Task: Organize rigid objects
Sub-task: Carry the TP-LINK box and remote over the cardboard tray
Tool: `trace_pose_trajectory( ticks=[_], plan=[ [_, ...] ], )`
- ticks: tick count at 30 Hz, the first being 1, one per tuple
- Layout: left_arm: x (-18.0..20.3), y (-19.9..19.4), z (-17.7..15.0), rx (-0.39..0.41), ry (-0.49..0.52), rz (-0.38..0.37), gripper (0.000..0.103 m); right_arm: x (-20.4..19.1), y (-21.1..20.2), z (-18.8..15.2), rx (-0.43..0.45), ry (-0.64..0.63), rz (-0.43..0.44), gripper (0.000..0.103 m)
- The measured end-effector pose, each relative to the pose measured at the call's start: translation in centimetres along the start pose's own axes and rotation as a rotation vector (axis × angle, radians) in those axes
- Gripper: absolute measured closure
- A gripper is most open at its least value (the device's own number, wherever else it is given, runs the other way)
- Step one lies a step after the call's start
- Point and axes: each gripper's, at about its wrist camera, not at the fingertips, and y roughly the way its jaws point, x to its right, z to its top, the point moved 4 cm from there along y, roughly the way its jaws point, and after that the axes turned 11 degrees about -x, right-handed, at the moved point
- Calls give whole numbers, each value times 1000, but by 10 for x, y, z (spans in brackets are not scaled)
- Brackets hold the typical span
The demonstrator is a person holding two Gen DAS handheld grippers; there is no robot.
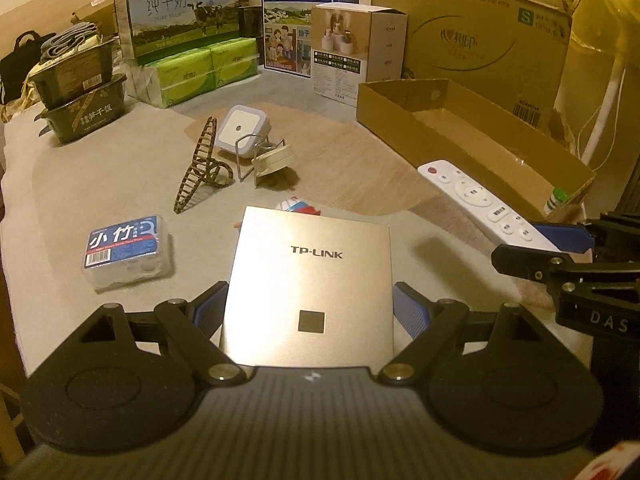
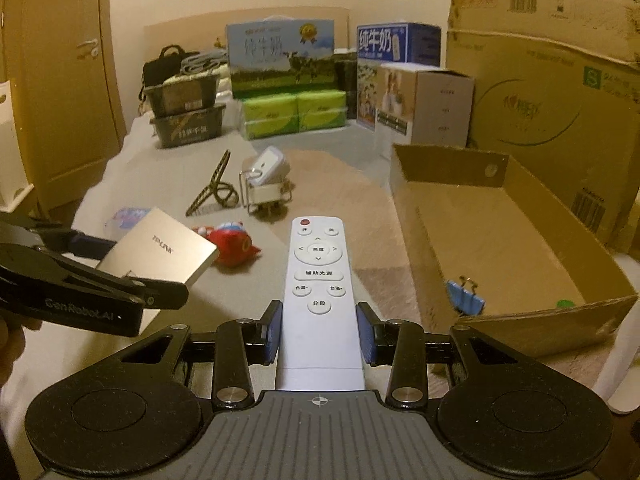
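Silver square TP-LINK box, its near edge hidden, sits clamped in the left tool, covering most of a red toy. Right wrist view: the right tool grips a white remote control beside an open cardboard tray; its lower end is hidden.

A pale cloth-covered tabletop carried an open cardboard tray, a dental floss box, a wooden ladder-like stand, a white night light, a red toy, and stacked cartons at the back.
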Motion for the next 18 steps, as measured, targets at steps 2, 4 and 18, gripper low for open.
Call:
trace_pose_trajectory(
  ticks=[2, 4, 18],
  plan=[
    [4, -3, 2, 4, -9, -3, 18, 2, -6, 1, 10, 5, -1, 64],
    [8, -7, 4, 9, -22, -10, 18, 4, -11, 2, 20, 14, -5, 64],
    [59, -19, 27, 49, -52, -91, 18, 39, -51, 12, 90, 95, -66, 64]
  ],
)
